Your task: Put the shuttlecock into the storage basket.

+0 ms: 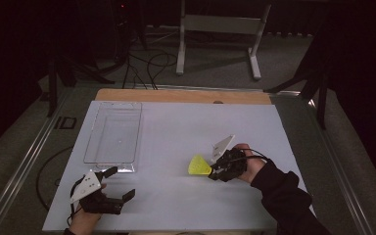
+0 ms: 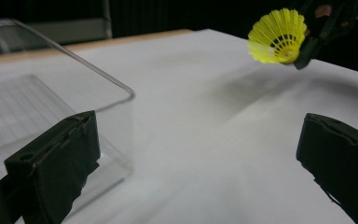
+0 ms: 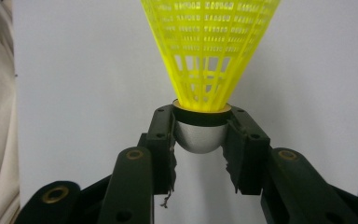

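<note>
A yellow plastic shuttlecock is held just above the white table, right of centre. My right gripper is shut on its silver rounded head, one black pad on each side, and the mesh skirt points away from the jaws. In the left gripper view the shuttlecock hangs at the top right in those far jaws. My left gripper rests near the table's front left corner, its jaws wide open with nothing between them. A clear plastic tray lies just beyond it.
The white board covers a wooden table whose far edge shows. Dark floor, cables and a white metal stand lie beyond. The tray's near corner sits close to the left jaw.
</note>
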`<state>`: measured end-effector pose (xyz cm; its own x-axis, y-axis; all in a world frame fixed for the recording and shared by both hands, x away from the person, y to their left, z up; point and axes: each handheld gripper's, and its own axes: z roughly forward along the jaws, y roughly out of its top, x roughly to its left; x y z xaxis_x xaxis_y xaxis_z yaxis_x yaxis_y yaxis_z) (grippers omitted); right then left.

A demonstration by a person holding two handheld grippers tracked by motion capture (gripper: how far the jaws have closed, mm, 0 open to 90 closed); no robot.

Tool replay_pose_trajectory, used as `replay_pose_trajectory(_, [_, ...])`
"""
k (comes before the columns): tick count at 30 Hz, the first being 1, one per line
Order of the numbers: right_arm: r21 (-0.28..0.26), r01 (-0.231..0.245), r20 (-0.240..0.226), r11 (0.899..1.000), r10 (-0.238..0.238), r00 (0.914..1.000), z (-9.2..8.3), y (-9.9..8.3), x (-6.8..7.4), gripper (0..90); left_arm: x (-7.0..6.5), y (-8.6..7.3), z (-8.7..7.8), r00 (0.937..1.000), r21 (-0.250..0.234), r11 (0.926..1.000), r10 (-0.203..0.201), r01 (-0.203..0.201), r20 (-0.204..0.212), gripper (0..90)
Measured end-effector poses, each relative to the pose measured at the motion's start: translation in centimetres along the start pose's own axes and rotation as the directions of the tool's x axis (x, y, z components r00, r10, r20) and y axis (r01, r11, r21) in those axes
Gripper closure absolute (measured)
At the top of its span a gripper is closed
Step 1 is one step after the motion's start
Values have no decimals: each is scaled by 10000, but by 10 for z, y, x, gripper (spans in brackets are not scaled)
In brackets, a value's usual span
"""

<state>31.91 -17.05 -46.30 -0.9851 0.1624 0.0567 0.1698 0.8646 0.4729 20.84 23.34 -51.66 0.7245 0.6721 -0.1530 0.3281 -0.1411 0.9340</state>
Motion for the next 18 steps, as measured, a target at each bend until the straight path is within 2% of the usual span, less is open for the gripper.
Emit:
replay_pose_trajectory(9, [-762, 308, 125, 9966, -299, 9995, -17, 7, 7, 654, -2, 14, 1, 9970, 109, 9977, -669, 666, 396, 2])
replay_pose_trajectory(11, [-1074, 413, 63, 9934, -408, 9991, -21, 8, 9, 654, -3, 17, 2, 9967, 146, 9976, -684, 678, 441, 2])
replay_pose_trajectory(14, [-1259, 501, 122, 9908, -490, 9987, -24, 10, 12, 654, -5, 22, 3, 9953, 259, 9970, -745, 730, 619, 2])
replay_pose_trajectory(17, [-1444, 603, 103, 9877, -595, 9982, -25, 10, 14, 654, -5, 27, 4, 9909, 372, 9950, -963, 931, 944, 2])
replay_pose_trajectory(18, [-1516, 608, 76, 9866, -603, 9981, -25, 10, 14, 654, -6, 31, 5, 9915, 390, 9957, -873, 839, 961, 2])
